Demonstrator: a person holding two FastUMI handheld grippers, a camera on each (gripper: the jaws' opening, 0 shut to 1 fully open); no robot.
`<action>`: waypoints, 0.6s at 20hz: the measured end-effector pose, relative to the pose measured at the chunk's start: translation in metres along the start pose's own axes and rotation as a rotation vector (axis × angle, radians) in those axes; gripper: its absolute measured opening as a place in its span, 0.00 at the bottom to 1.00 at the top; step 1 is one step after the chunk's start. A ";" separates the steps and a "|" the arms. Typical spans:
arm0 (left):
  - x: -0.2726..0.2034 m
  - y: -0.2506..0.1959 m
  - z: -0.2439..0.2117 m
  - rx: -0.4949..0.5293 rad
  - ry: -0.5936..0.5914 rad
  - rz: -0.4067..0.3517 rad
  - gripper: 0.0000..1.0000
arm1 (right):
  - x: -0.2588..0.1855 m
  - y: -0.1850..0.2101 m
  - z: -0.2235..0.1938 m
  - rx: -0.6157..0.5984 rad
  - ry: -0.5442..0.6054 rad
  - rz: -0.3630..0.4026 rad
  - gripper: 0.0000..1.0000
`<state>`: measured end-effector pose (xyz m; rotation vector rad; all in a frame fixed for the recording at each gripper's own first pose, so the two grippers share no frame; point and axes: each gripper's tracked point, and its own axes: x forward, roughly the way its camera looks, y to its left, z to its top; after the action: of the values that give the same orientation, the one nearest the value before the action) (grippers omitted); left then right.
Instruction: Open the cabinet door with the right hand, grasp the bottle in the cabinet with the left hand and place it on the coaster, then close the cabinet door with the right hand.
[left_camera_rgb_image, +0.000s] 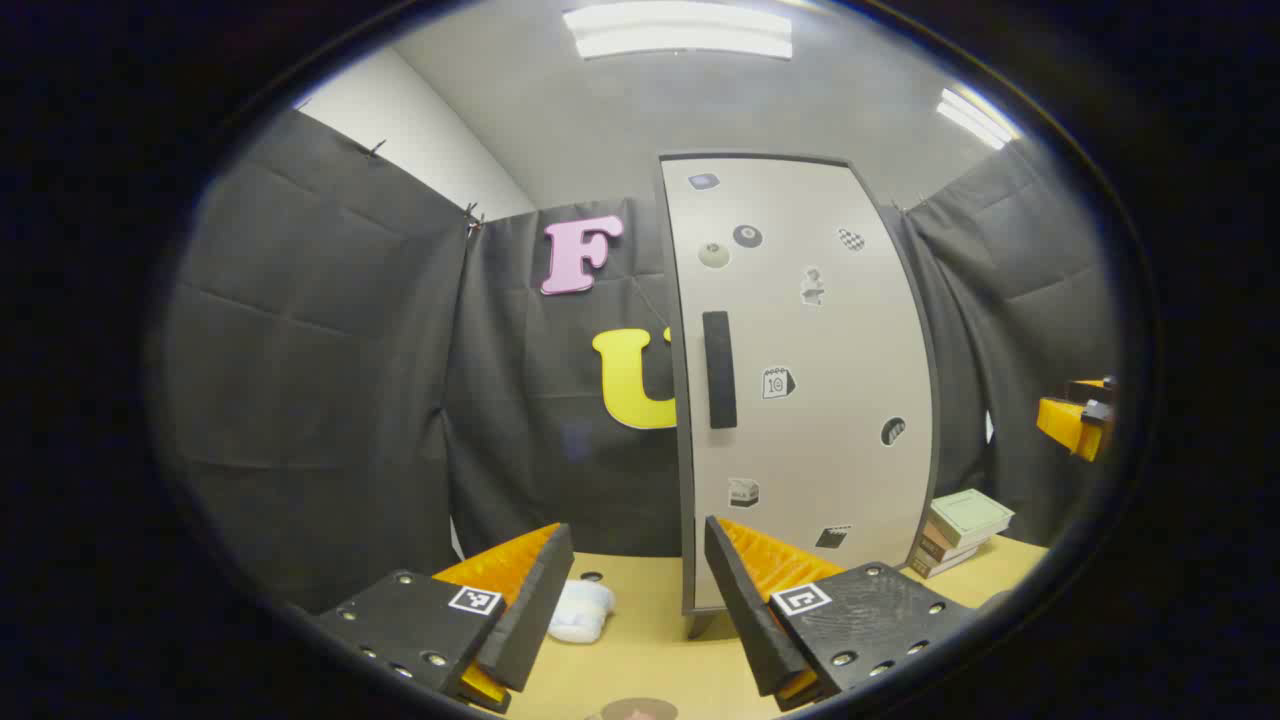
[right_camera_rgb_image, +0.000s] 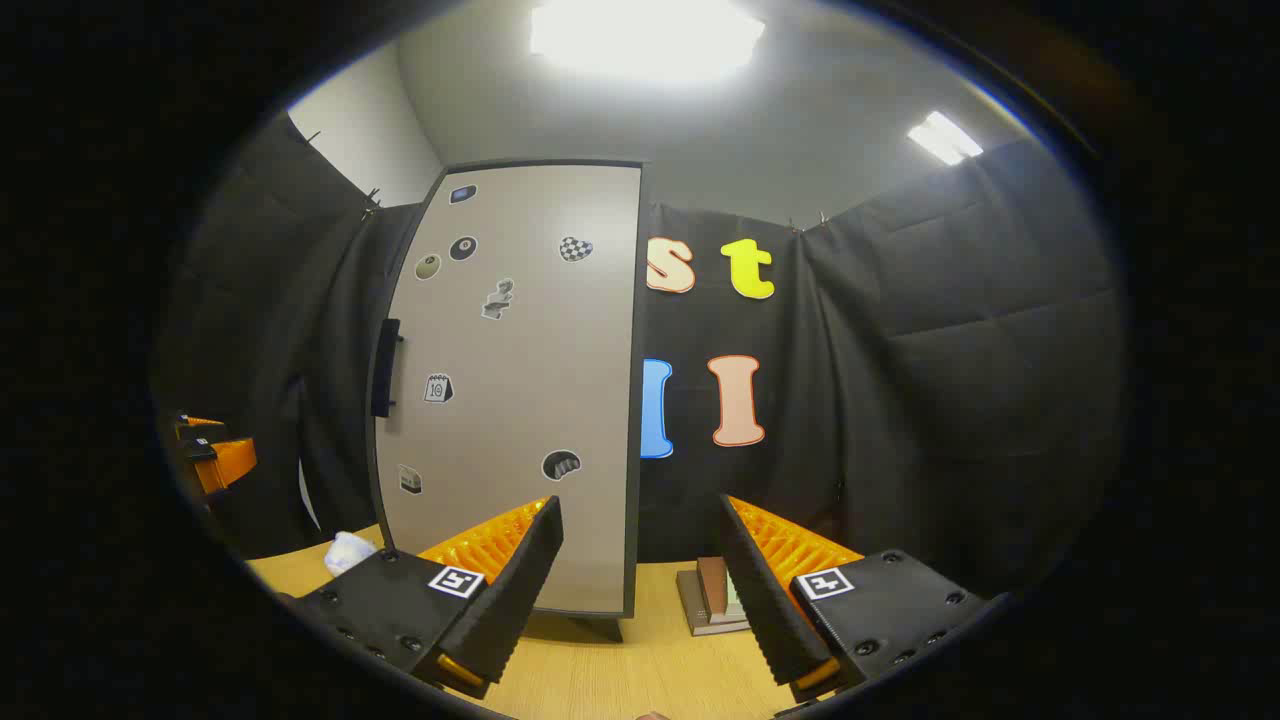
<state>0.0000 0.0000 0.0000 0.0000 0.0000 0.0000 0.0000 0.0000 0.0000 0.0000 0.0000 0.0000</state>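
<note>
A tall grey cabinet (left_camera_rgb_image: 810, 380) stands on the wooden table with its door shut, a dark vertical handle (left_camera_rgb_image: 719, 369) near the door's left edge. The same cabinet (right_camera_rgb_image: 510, 400) and its handle (right_camera_rgb_image: 386, 367) appear in the right gripper view. The bottle is hidden behind the door. A round brownish coaster (left_camera_rgb_image: 638, 710) peeks in at the bottom edge of the left gripper view. My left gripper (left_camera_rgb_image: 638, 590) is open, held short of the cabinet's lower left corner. My right gripper (right_camera_rgb_image: 640, 575) is open, facing the cabinet's right edge. The right gripper (left_camera_rgb_image: 1078, 420) also shows far right in the left gripper view.
A stack of books (left_camera_rgb_image: 958, 530) lies on the table right of the cabinet, seen too as books (right_camera_rgb_image: 712, 598) between the right fingers. A white crumpled cloth (left_camera_rgb_image: 581, 610) rests left of the cabinet's foot. The left gripper (right_camera_rgb_image: 212, 455) shows at the far left.
</note>
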 end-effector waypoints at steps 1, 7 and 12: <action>-0.001 0.001 0.000 -0.001 -0.001 0.002 0.80 | 0.001 0.000 0.000 -0.001 0.000 0.002 0.98; -0.003 0.001 0.010 0.016 -0.032 0.010 0.80 | 0.004 0.001 -0.005 -0.005 0.014 0.009 0.98; -0.003 0.003 0.010 0.016 -0.037 0.016 0.81 | 0.006 0.003 -0.007 -0.003 0.022 0.015 0.98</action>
<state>-0.0031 0.0030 0.0102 0.0157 -0.0369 0.0158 0.0064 0.0034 -0.0074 -0.0029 0.0224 0.0146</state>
